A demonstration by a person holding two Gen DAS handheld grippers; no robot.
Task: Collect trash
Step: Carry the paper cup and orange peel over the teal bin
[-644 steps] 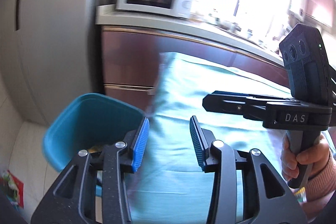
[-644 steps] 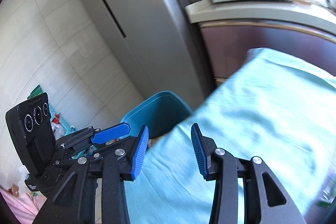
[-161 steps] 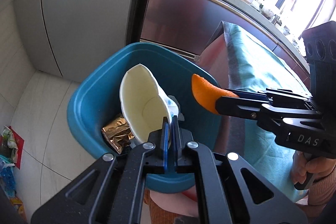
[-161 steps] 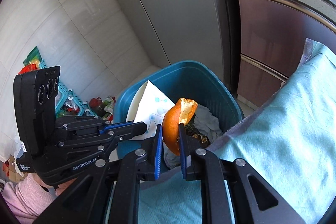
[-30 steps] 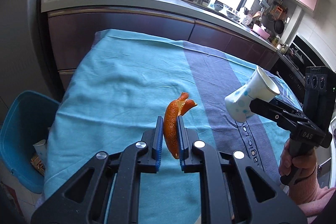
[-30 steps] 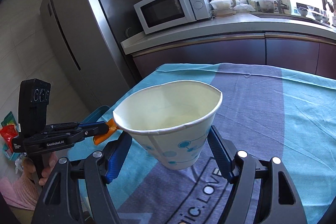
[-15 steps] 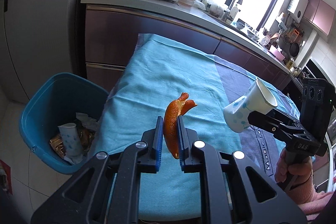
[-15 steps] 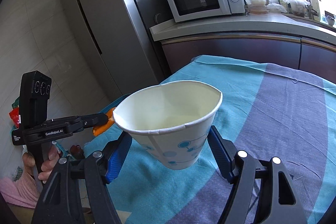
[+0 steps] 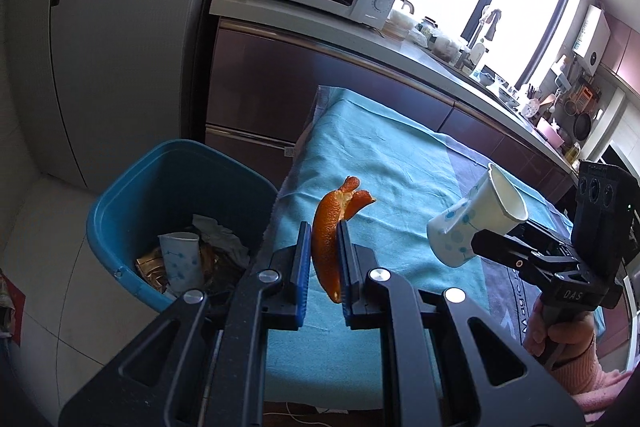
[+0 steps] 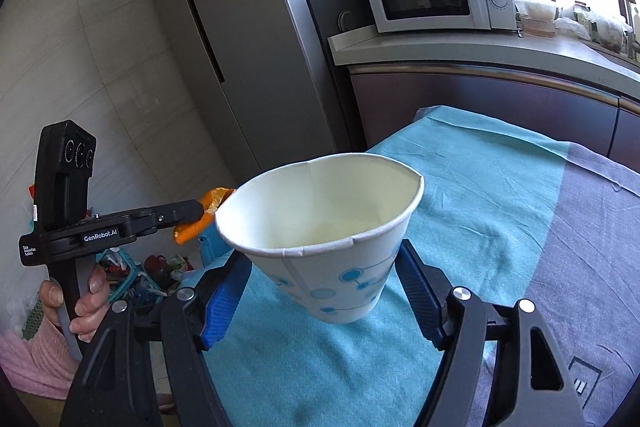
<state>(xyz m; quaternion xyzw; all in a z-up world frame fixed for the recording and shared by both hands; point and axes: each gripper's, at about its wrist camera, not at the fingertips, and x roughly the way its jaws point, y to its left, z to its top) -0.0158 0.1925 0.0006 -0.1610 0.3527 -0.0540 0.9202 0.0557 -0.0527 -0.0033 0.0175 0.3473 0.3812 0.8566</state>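
Both hands have swung toward the bin (image 9: 120, 211) since a second ago: it now fills the lower left of the left wrist view, where before only its edge showed.

At the centre of that view the left gripper (image 9: 323, 263) is nearly closed on an orange peel (image 9: 330, 227), pinched across its middle with both curled ends sticking out. The peel looks light, leathery and limp, slightly waxy outside; a mid-body pinch should hold it, though it may cling to the pads on release.

Mid-frame in the right wrist view, the right gripper (image 10: 320, 279) stands wide, its blue ribbed pads clamped on the lower wall of a paper cup (image 10: 320, 211). The cup is a thin white cone with blue dots and a rolled rim, tilted mouth-forward and already squeezed a little oval. It is light and crushes easily, so I judge a grip low on the wall, near the stiffer base, to be the safest.

Inside the smooth plastic bin lie another cup (image 9: 180, 259), crumpled tissue and gold foil. A soft, wrinkled teal cloth (image 9: 380, 155) covers the tabletop beside it.
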